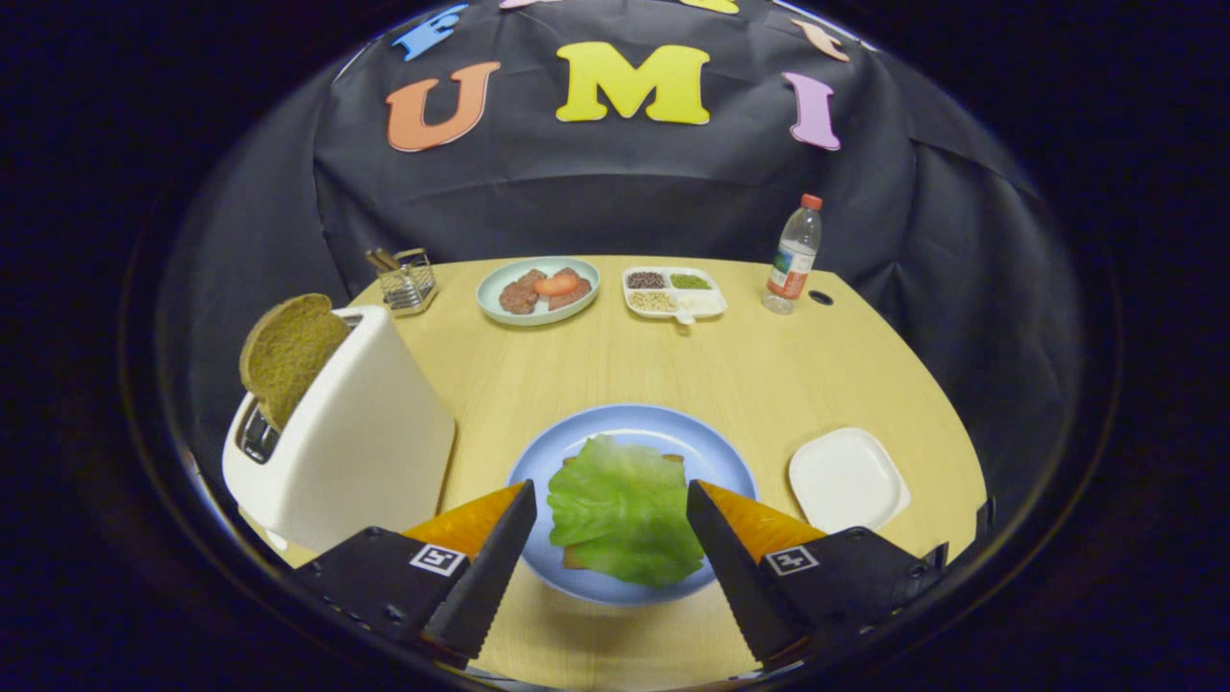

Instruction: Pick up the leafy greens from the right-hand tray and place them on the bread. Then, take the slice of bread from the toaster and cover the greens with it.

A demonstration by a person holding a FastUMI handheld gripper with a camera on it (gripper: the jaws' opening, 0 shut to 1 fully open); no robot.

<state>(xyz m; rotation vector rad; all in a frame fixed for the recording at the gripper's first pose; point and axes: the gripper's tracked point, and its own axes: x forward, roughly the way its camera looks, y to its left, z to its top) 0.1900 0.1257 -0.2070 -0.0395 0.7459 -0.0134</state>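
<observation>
— Looking at the plate [538, 461] by the table's near edge: are the greens [623, 514] on the bread [575, 557]?
— Yes, they cover it. The gripper [611, 509] is spread wide with nothing in it, a finger on each side of the greens.
— So what comes next?
— I think the toast [286, 354]. It sticks up from the toaster [356, 442] at the left edge. Go there and pinch it.

The gripper camera looks steeply down, close above the blue plate [538, 461], facing the booth wall.
</observation>
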